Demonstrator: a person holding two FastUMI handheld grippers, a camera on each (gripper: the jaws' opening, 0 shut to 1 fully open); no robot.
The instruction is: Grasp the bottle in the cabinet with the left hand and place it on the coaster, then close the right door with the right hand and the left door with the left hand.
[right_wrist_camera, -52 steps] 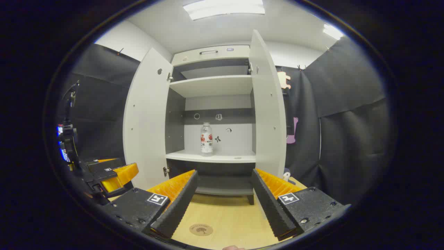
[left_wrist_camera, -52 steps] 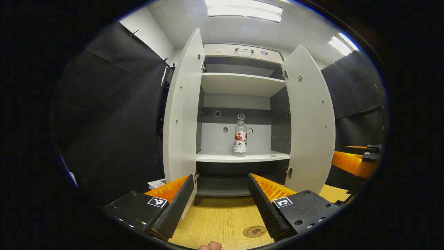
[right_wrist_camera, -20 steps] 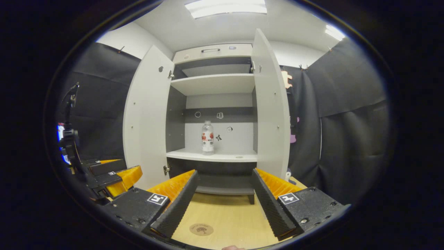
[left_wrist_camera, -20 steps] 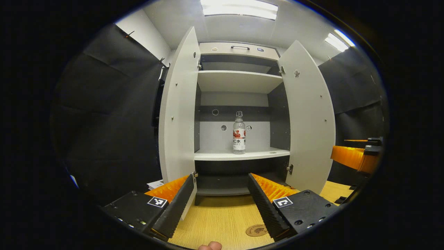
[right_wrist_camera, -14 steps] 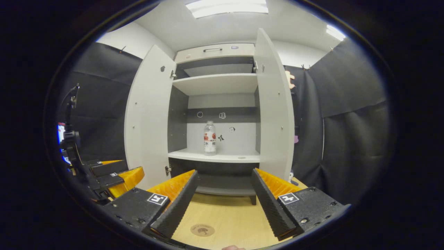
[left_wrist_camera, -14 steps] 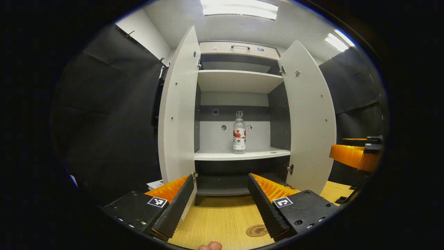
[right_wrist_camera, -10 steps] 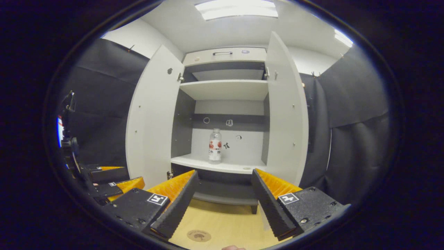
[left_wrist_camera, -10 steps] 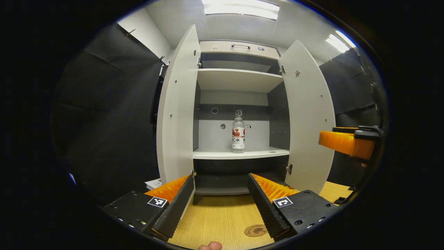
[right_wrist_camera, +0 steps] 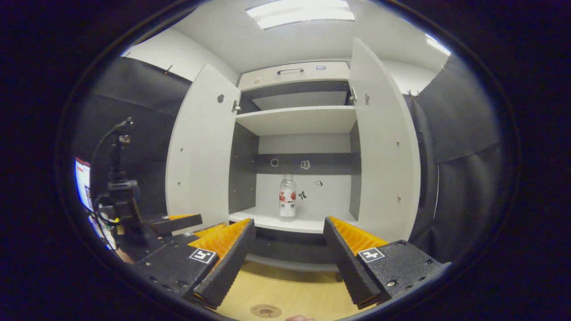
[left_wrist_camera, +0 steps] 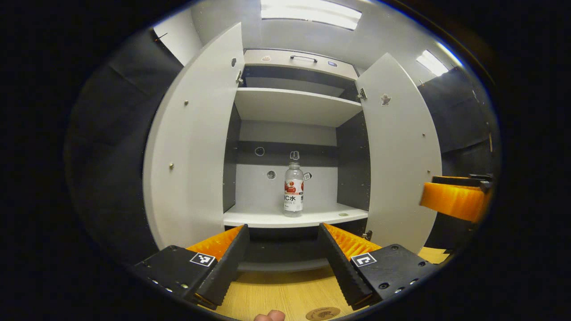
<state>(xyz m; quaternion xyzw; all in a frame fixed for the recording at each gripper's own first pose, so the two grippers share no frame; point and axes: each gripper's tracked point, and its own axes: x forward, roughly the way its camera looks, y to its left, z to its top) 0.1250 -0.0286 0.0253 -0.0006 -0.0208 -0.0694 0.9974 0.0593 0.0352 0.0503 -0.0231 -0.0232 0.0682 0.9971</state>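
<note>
A clear bottle with a red and white label stands upright on the lower shelf of a white cabinet; the right gripper view shows the same bottle. Both doors stand wide: the left door and the right door. My left gripper is open and empty, short of the shelf and centred below the bottle. My right gripper is open too, with nothing between its fingers. The round coaster lies on the wooden table just under the left gripper, and appears again as the coaster.
The wooden table runs up to the cabinet's foot. An upper shelf sits above the bottle, and a drawer with a handle tops the cabinet. A stand with cables and a screen is at the left.
Both grippers have moved forward toward the cabinet, which looks larger now. The left gripper has shifted so the left door's inner face shows more. Both remain open.
</note>
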